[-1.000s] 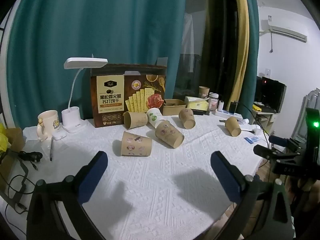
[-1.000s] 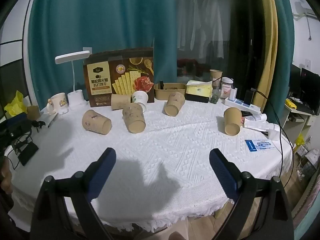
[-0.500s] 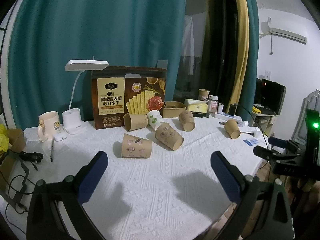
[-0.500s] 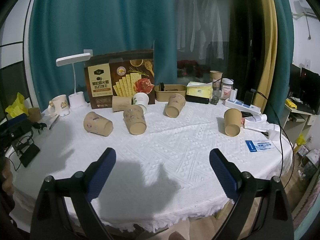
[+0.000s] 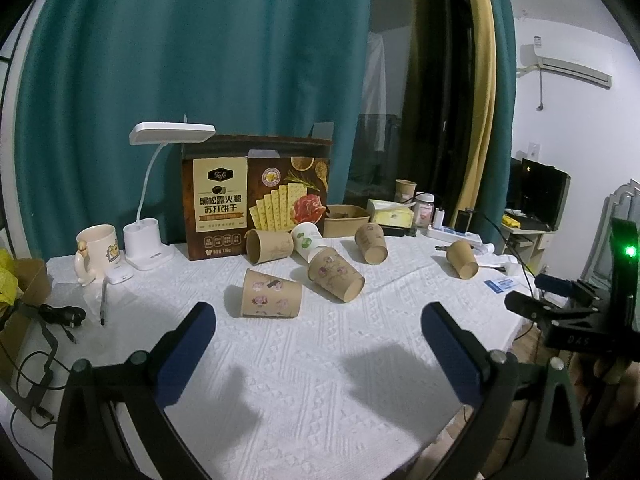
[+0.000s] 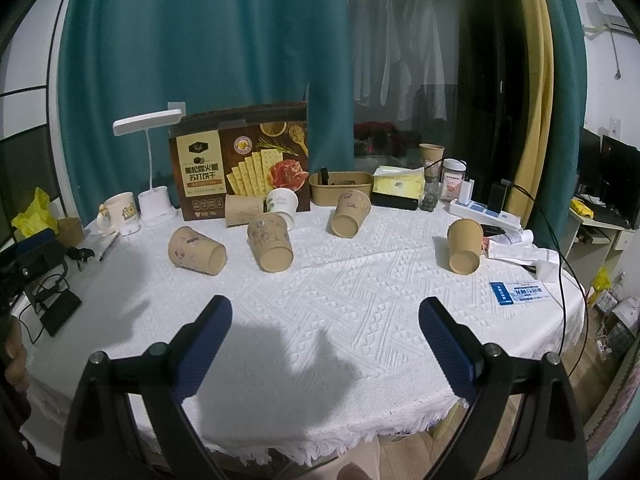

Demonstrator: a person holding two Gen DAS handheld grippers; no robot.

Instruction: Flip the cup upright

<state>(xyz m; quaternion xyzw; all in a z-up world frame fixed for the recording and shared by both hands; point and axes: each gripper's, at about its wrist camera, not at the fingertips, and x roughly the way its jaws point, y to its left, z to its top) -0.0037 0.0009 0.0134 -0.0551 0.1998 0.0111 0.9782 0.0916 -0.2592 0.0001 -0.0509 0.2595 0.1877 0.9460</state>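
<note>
No cup is gripped yet — the left gripper (image 5: 318,320) and right gripper (image 6: 324,316) are held wide open and empty above the table's (image 6: 360,280) near edge. Several paper cups (image 6: 270,246) are seen lying tipped over mid-table, toward the far edge. The approach step is judged to be in hand — one cup must be reached and its wall pinched.

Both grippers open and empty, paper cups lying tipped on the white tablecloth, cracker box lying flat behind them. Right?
Not quite: the cracker box stands upright behind the paper cups, as the right wrist view shows. The rest holds: left gripper and right gripper are open and empty, cups tipped on the white tablecloth.
</note>
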